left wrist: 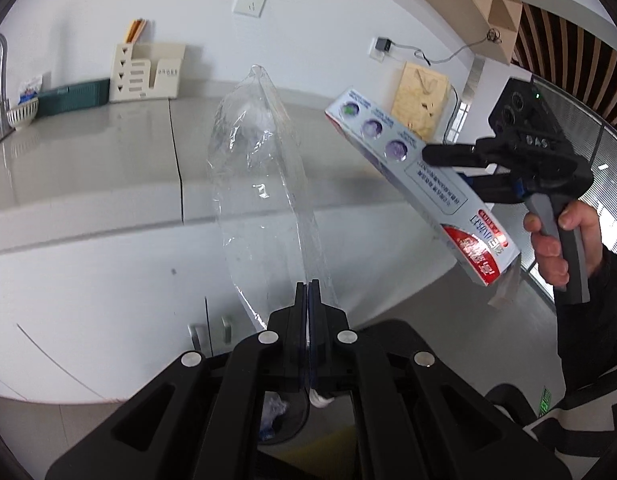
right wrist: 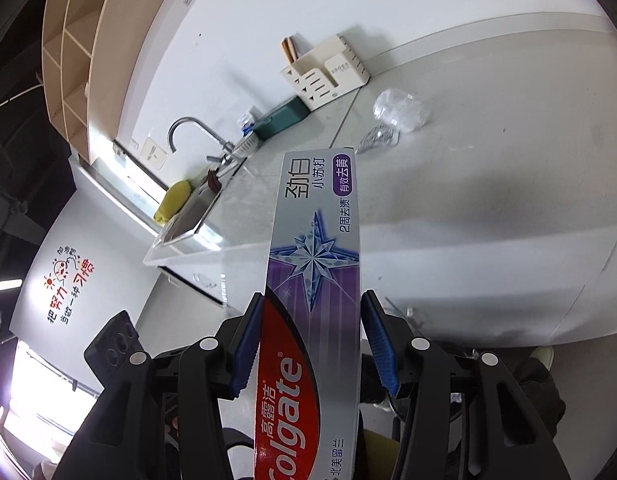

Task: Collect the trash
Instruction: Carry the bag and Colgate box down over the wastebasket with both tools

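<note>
- Grey tabletop point(left wrist: 88, 152) was seen along a white wall, w/ a cream organiser point(left wrist: 146, 72) and a green basket point(left wrist: 74, 96) at the back; a tap point(right wrist: 188, 130) and sink point(right wrist: 196, 216) were seen at one end.
- L gripper point(left wrist: 307, 292) was held in front of the tabletop; its jaws were pressed together on the lower edge of a clear plastic bag point(left wrist: 260, 184), which was held upright, away from the tabletop.
- R gripper point(right wrist: 312, 340) was held by a hand point(left wrist: 556, 240); its jaws were set narrow, clamped on both long sides of a Colgate toothpaste box point(right wrist: 314, 264).
- Box was seen tilted in the air in the L wrist view, just beside the bag, not touching it.
- 2 more bits of clear plastic were left on the tabletop: a crumpled clear wrapper point(right wrist: 400, 110) and a smaller scrap point(right wrist: 376, 138) just beside it, near the organiser.
- Cabinet doors point(left wrist: 108, 300) were seen below the tabletop edge.
</note>
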### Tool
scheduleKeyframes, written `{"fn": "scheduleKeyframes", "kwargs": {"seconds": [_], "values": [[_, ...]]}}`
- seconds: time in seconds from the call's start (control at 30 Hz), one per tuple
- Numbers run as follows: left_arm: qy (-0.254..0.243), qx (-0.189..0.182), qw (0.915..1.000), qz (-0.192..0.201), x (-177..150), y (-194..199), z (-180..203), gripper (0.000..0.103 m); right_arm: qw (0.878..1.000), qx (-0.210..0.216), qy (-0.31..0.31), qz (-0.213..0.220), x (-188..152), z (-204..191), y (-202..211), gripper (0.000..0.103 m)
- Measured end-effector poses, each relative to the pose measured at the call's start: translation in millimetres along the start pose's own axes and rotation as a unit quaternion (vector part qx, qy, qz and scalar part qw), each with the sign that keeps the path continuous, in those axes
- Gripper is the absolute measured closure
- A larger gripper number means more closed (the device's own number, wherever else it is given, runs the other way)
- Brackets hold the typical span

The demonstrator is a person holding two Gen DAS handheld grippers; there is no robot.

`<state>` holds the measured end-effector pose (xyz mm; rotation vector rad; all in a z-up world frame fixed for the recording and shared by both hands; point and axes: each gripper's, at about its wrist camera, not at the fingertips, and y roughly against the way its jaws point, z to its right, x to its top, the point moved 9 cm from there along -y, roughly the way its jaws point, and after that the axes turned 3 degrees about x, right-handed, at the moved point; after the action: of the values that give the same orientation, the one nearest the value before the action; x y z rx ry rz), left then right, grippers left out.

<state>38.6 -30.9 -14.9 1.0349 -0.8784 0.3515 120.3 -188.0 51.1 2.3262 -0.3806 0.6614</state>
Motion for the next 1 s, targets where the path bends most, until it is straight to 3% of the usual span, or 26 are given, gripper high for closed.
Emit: {"fn": "scheduleKeyframes", "kwargs": {"seconds": [0.27,0.47,0.63,0.77,0.9,1.0], "values": [[0.029,-0.015,0.9960,-0.083,-64,-45,1,0.101,0.998,-0.011,-0.032,-0.058,-62,25,-32,0.051],[0.063,-0.023,0.9858,-0.154,-120,-93,-6,0.101,0.992,-0.049,-0.056,-0.101,-108,71,-63,0.051],[0.107,-0.008,0.9695,-0.220,-167,-141,-28,0.101,0.982,-0.063,-0.114,-0.136,-143,124,-101,0.051],[0.139,0.005,0.9516,-0.274,-201,-179,-46,0.101,0.971,-0.068,-0.158,-0.167,-168,159,-137,0.051],[0.155,0.023,0.9313,-0.329,-230,-213,-61,0.101,0.961,-0.088,-0.174,-0.197,-189,185,-168,0.050],[0.160,0.031,0.9214,-0.353,-243,-231,-67,0.101,0.954,-0.099,-0.180,-0.220,-204,203,-191,0.050]]}}
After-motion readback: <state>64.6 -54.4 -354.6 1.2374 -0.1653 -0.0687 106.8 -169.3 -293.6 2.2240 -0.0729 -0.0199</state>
